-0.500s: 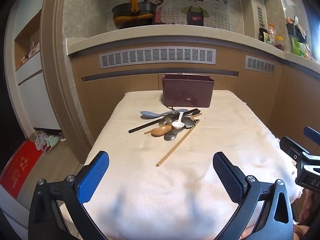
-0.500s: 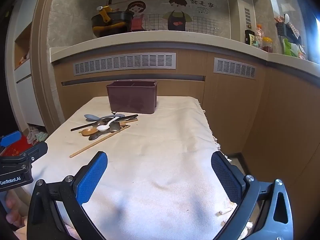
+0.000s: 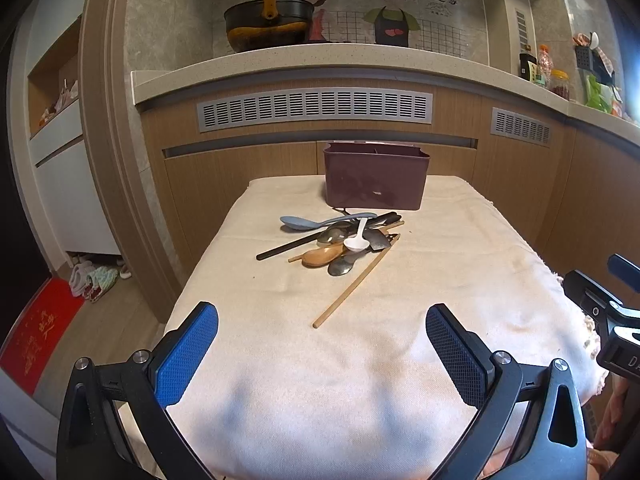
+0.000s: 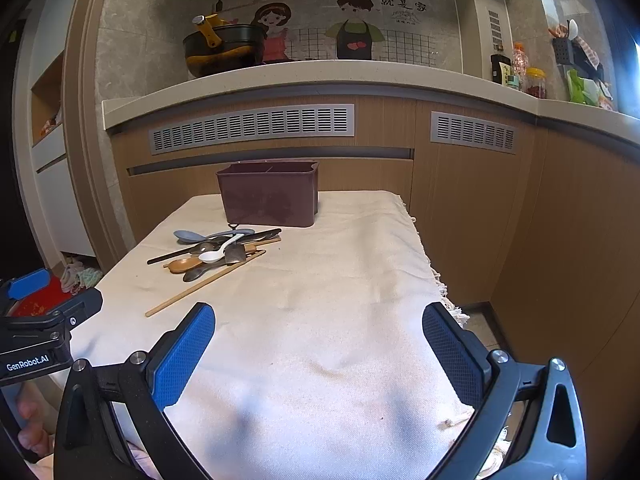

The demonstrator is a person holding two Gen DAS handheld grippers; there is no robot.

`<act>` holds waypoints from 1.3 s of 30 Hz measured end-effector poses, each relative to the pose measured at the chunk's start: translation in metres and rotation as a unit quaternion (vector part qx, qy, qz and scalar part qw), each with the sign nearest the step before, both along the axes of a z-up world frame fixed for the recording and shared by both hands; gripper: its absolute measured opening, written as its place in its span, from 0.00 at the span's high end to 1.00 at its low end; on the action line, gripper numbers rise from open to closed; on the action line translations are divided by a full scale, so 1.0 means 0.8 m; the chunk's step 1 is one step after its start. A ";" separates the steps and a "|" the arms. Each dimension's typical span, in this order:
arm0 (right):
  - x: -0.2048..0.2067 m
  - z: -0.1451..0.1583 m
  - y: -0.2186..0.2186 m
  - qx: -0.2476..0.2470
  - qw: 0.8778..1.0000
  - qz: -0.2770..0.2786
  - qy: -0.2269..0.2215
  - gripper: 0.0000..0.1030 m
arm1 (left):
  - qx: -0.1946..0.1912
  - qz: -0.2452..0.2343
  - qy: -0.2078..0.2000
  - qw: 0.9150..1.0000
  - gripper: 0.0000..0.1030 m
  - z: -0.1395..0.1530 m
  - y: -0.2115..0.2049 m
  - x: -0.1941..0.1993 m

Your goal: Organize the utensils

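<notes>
Left hand-held gripper: fingers spread wide, holding nothing, above the near edge of the cloth-covered table. Right hand-held gripper: likewise wide apart and empty, nearer the table's right edge; its body shows only partly in the left view.

Utensil pile: heaped toward the far edge, just in front of the maroon holder. Distinguishable: blue spoon, white spoon, wooden spoon, a chopstick jutting toward the near edge. Several dark and metal pieces overlap (count unclear). Holder interior hidden except a divider at the rim.
</notes>
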State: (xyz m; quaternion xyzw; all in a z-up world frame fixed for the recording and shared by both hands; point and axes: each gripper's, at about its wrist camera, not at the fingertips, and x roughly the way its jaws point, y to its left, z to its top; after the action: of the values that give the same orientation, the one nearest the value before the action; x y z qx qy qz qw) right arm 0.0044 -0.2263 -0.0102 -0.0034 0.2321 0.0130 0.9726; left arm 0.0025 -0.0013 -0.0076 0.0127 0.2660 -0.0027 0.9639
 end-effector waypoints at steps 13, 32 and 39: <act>0.001 0.001 -0.004 -0.006 1.000 -0.020 0.004 0.00 | 0.000 0.000 0.002 1.000 0.00 0.000 0.002 0.000; 0.000 0.002 -0.004 -0.014 1.000 -0.024 0.000 0.00 | 0.000 0.000 0.003 1.000 0.00 0.000 0.003 0.001; -0.001 0.001 -0.005 -0.017 1.000 -0.025 0.002 0.00 | 0.001 0.001 0.005 1.000 0.00 -0.001 0.003 0.000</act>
State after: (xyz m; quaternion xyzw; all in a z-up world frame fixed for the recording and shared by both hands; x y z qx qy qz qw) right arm 0.0035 -0.2304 -0.0095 -0.0136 0.2340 -0.0155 0.9720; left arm 0.0022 0.0014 -0.0085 0.0135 0.2711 -0.0020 0.9625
